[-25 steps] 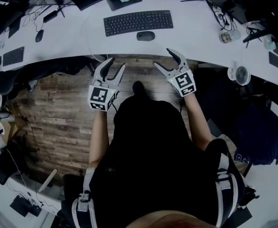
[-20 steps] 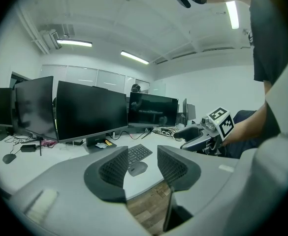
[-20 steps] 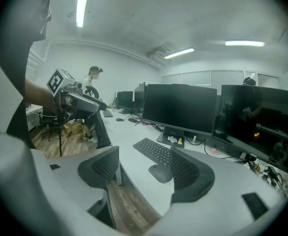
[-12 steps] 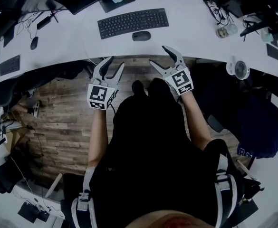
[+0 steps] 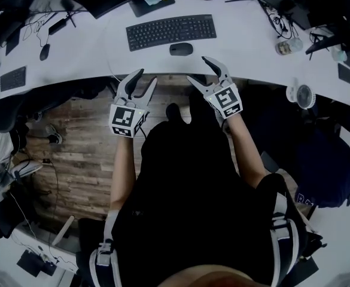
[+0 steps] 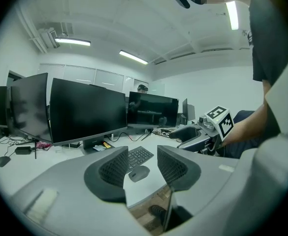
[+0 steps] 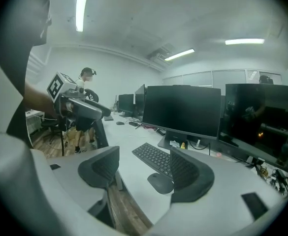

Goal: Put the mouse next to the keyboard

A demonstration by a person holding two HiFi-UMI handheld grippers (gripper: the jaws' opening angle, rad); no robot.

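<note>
I see an open-plan office: a long curved white desk [image 5: 246, 46] carries a row of black monitors [image 7: 183, 109] along its far side and a keyboard [image 5: 170, 31], with swivel chairs [image 5: 7, 107] on wood flooring [image 5: 79, 142] under ceiling strip lights [image 7: 244, 42].

blk mouse [image 5: 181, 49], blk keyboard [image 5: 170, 31], white desk [image 5: 246, 40]

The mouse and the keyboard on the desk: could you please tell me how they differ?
The keyboard is long, flat and covered in rows of keys; the mouse is small, rounded and smooth. The keyboard lies farther back, the mouse just in front of it, nearer the desk edge. Both are black and rest on it.
</note>
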